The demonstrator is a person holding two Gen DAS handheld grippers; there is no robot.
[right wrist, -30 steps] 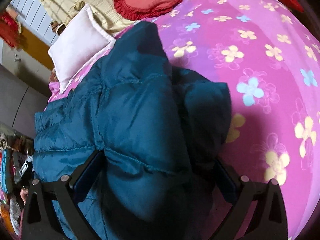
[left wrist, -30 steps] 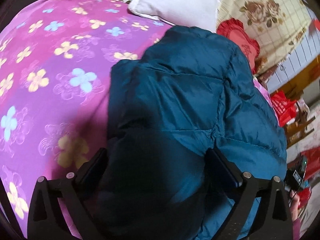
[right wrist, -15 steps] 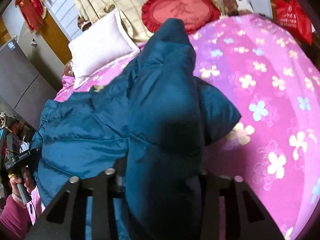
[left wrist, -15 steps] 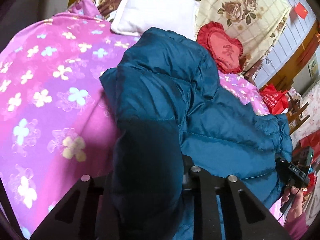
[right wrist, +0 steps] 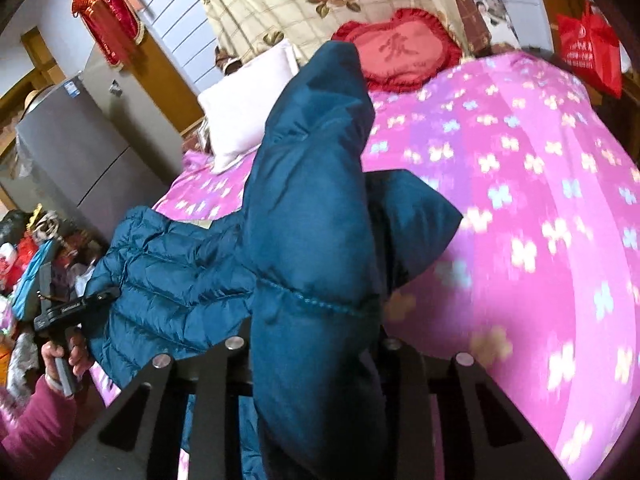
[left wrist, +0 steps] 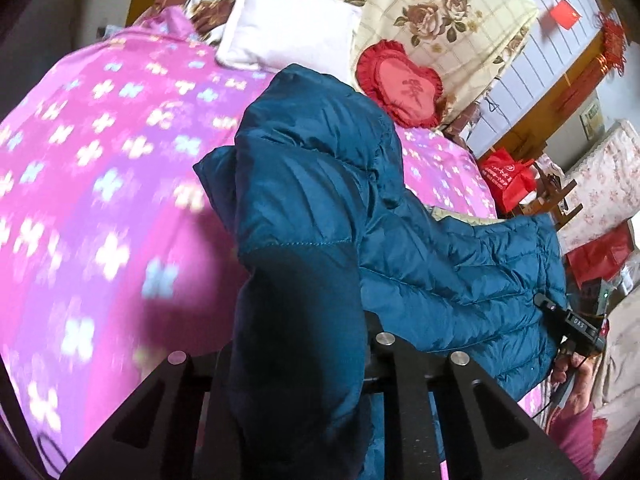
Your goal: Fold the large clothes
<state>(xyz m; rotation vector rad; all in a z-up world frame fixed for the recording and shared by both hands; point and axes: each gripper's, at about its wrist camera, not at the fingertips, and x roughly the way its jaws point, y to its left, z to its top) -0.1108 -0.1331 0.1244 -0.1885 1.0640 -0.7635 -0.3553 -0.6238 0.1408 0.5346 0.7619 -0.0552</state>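
Note:
A teal puffer jacket [left wrist: 320,184] lies on a pink flowered bed cover [left wrist: 100,200], and its near end is lifted off the bed. My left gripper [left wrist: 296,360] is shut on a bunched fold of it, so the fabric hides the fingertips. In the right wrist view the same jacket [right wrist: 312,184] rises in a tall ridge from my right gripper [right wrist: 316,344]. Its jaws are closing with the fabric squeezed between them. The jacket hangs stretched between the two grippers. A hand [left wrist: 576,368] holds the other gripper at the jacket's far corner.
A white pillow [left wrist: 288,32] and a red heart cushion [left wrist: 404,84] lie at the head of the bed, beyond the jacket. A red bag [left wrist: 508,176] and clutter stand off the bed's side. A grey fridge [right wrist: 80,140] is behind. The bed cover [right wrist: 540,200] spreads wide to the right.
Both grippers went from wide open around the jacket's edge to closed on it. They then rose and pulled back, lifting the near part of the jacket off the bed.

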